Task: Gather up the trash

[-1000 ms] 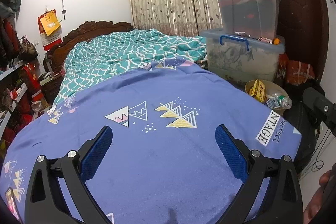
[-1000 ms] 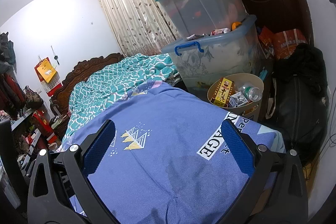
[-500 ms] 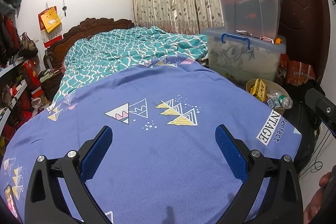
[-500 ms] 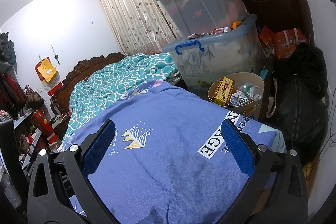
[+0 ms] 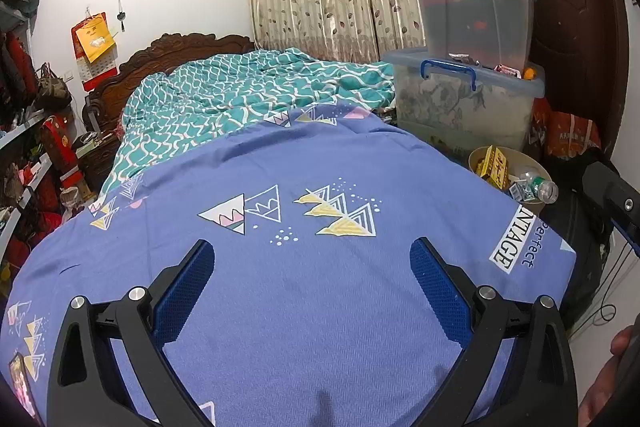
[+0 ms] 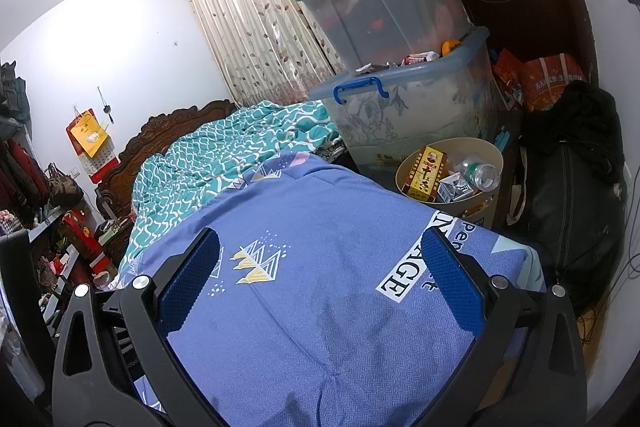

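Observation:
A beige trash bin (image 6: 490,155) (image 5: 476,157) stands on the floor beside the bed's far right corner. In it lie a yellow box (image 6: 425,173) (image 5: 496,167), a clear plastic bottle (image 6: 478,173) (image 5: 538,185) and a small white carton (image 6: 454,187). My left gripper (image 5: 312,253) hovers open over the purple bedsheet (image 5: 320,307) with nothing between its fingers. My right gripper (image 6: 320,243) is also open and empty above the same sheet (image 6: 320,307), the bin up and to its right.
Stacked clear storage boxes (image 6: 400,67) stand behind the bin, against the curtain. A black bag (image 6: 572,195) and orange bags (image 6: 548,83) fill the floor by the brown door. A teal quilt (image 5: 240,99) covers the bed's far half. Cluttered shelves (image 5: 24,147) line the left wall.
The left gripper view has shifted slightly, tilting up a little so the bed sits lower in frame. The right gripper has barely moved. Both stay open and empty.

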A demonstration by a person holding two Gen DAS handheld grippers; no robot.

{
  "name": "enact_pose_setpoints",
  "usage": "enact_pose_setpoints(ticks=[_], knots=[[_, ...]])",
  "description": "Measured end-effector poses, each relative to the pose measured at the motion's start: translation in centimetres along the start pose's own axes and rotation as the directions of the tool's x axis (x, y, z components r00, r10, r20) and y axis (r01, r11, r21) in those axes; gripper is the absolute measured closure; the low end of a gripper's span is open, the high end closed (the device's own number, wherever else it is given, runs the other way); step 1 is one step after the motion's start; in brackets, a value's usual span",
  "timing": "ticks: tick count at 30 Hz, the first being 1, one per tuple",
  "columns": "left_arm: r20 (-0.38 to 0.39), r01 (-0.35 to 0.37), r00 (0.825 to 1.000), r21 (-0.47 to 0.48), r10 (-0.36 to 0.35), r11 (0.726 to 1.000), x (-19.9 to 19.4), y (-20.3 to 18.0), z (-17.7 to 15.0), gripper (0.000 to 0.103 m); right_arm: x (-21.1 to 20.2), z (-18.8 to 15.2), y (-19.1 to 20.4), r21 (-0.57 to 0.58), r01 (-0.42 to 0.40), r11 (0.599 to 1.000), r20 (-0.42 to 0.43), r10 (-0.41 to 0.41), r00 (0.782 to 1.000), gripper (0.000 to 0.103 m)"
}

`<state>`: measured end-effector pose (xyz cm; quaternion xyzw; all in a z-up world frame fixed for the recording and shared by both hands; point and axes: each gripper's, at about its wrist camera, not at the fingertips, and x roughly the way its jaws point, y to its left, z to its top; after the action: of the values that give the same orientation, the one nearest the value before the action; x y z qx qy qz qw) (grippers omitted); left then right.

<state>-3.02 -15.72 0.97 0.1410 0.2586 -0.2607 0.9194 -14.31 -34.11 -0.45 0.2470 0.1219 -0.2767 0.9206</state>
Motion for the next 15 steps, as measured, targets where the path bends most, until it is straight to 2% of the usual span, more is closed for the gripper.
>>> enact_pose_setpoints(ticks=[15], knots=[[-0.006, 0.004, 1.000, 0.011, -0.004, 1.000, 0.08, -0.03, -0.04, 0.009, -0.01, 0.02, 0.03, 0.001, 0.000, 1.000, -0.002, 0.000, 1.000, 0.003]])
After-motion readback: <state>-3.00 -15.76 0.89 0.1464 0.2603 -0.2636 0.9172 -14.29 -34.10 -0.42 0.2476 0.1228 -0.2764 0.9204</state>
